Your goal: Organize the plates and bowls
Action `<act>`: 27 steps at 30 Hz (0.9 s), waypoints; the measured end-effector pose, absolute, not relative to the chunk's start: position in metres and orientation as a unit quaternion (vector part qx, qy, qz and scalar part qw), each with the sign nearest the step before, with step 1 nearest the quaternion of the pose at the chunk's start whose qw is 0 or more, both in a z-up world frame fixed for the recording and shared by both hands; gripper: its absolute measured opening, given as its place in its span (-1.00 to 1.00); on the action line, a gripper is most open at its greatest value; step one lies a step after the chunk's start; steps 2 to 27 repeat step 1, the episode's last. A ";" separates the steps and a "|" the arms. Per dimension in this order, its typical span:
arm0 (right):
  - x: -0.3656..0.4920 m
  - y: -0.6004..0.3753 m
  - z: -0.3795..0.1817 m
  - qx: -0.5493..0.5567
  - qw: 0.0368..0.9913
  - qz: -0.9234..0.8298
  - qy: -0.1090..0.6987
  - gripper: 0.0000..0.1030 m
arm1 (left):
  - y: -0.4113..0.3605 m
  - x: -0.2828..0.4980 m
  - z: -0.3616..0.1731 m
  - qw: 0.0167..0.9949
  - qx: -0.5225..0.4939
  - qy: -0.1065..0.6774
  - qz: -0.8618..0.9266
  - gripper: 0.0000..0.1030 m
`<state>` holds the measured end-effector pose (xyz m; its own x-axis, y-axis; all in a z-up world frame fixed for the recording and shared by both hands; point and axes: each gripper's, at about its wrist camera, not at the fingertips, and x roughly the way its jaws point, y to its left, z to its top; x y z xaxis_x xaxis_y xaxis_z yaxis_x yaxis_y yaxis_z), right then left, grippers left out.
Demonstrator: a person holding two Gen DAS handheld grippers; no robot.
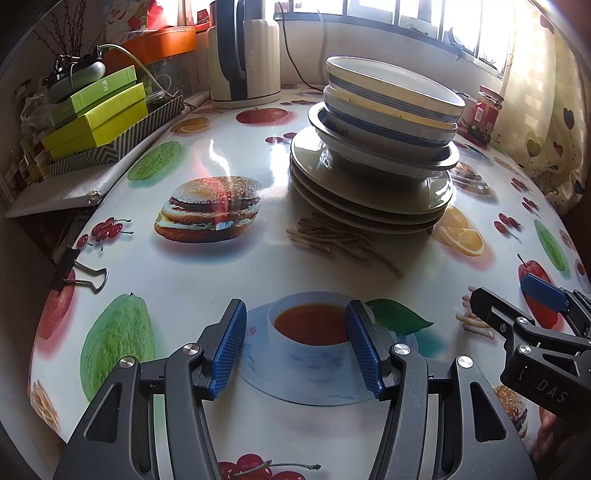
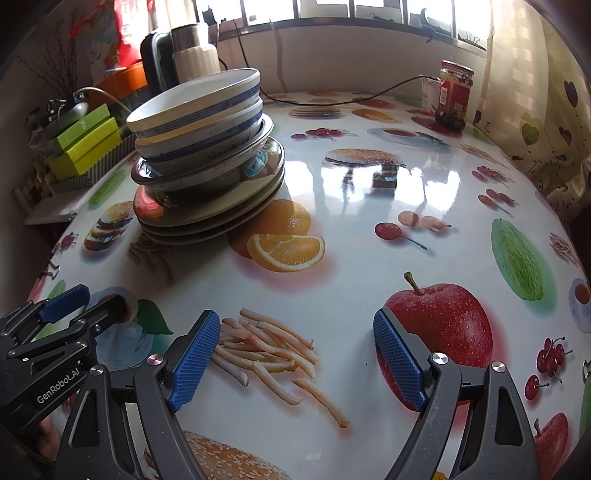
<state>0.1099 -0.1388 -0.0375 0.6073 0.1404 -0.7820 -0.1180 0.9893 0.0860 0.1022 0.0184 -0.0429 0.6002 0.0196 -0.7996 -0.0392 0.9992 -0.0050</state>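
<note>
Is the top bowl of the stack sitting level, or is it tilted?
Tilted. The top bowl leans in the stack: in the right wrist view its rim stands higher on the right than on the left, unlike the plates below.

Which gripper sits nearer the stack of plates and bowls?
Left, slightly. The stack of plates and bowls stands ahead-right of the left gripper, ahead-left of the right gripper.

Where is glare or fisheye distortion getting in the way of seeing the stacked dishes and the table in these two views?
Left wrist view: the window is blown out, a glare streak crosses the tablecloth, the stack of plates and bowls stays sharp, and the table edge bows. Right wrist view: broad window reflections wash out the tablecloth beside the stack; corners are vignetted.
</note>
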 end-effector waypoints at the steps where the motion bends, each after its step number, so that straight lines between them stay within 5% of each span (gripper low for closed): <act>1: 0.110 -0.139 -0.038 0.013 0.896 0.072 0.437 0.67 | 0.018 0.102 -0.043 0.894 -0.011 0.447 0.016 0.10; 27: 0.110 -0.139 -0.038 0.013 0.896 0.072 0.437 0.67 | 0.018 0.102 -0.043 0.894 -0.011 0.447 0.016 0.10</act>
